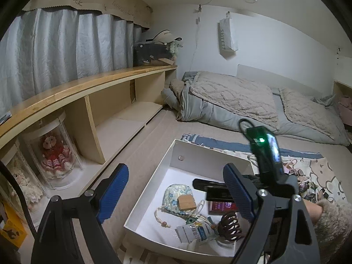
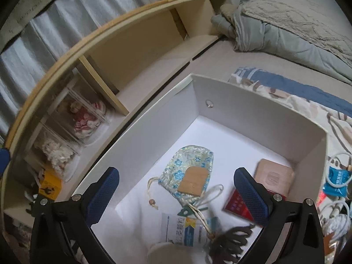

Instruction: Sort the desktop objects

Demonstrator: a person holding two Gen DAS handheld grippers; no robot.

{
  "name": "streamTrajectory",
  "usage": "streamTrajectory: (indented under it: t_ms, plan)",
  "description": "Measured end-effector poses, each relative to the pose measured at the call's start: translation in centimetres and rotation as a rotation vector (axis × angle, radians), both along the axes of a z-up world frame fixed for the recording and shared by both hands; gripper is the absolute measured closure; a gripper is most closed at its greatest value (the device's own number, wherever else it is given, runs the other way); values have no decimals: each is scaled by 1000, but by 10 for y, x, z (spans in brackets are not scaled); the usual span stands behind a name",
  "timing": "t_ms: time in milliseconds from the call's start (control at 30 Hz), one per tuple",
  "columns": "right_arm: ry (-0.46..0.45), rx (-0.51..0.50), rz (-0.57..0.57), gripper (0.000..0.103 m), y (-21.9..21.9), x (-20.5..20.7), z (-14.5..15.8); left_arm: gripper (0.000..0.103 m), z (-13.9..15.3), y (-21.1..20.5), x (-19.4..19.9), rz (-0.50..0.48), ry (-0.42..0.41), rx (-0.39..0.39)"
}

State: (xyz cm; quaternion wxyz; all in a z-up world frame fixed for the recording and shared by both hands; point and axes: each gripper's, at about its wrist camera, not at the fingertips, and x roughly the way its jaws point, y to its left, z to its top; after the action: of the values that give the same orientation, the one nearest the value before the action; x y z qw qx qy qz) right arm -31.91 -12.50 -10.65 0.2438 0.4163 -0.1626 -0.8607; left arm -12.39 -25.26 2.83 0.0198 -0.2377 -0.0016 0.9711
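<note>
A white open box sits on the bed; it also shows in the right wrist view. Inside lie a floral drawstring pouch with a small wooden block on it, a red card box, a tan wooden box, a white and blue packet and a brown hair claw. My left gripper is open and empty, above the box's left side. My right gripper is open and empty, over the box; its body shows in the left wrist view.
A wooden shelf unit runs along the left, with dolls in clear cases. Folded grey blankets lie at the far end of the bed. A patterned cloth with small loose items and cables lies right of the box.
</note>
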Motion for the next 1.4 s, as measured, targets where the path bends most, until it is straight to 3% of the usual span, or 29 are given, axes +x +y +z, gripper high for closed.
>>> streamTrajectory:
  t_ms: [333,767,1100,1400]
  plan:
    - [94,51,-67,0,49,30,31,15,7,16,3,-13,5,-7]
    - [196,156,-57,0,85,84,56,15,9,28,5,-24,-4,4]
    - [209,191,-87,0,117,121,70,15,7,41,8,-42,-10,-14]
    - [188,180,-193,0,160,148,73,15,7,53,12,-62,-12,-24]
